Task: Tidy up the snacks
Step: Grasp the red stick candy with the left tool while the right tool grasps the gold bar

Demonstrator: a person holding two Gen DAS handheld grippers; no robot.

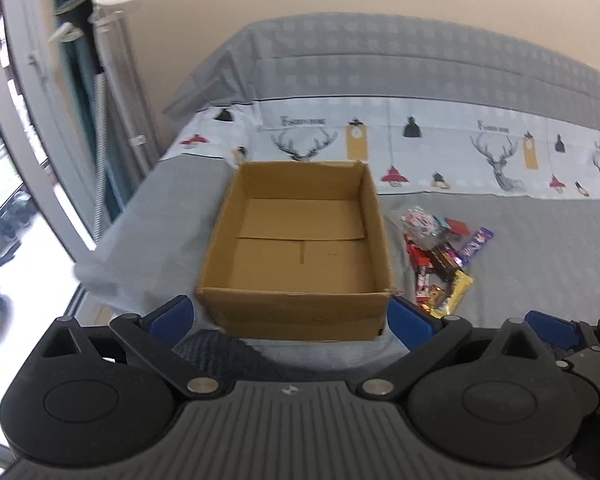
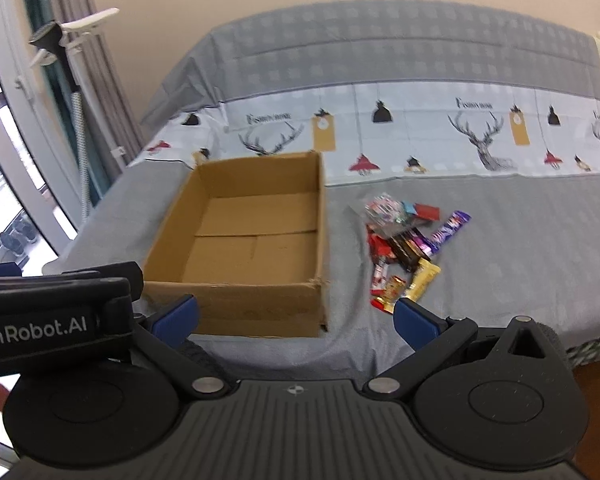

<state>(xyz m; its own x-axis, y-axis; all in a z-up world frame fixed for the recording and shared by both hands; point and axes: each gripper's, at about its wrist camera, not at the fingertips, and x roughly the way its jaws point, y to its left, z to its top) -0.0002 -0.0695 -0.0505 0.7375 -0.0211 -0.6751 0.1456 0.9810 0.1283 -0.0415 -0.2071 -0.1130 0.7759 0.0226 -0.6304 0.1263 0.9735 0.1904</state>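
Grey patterned bedspread (image 2: pixel 500 272): carries everything. Open brown cardboard box (image 1: pixel 300 240), empty: dead ahead of your left gripper (image 1: pixel 294 316), whose jaws stand apart. Heap of bright wrapped snack bars (image 2: pixel 404 248) just right of the box, bars lying mostly near-to-far: ahead of your right gripper (image 2: pixel 296 316), likewise spread and empty, and probably the nearer one.

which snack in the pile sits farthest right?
The purple bar, lying diagonally at the pile's right edge; the others cluster left of it, toward the box.
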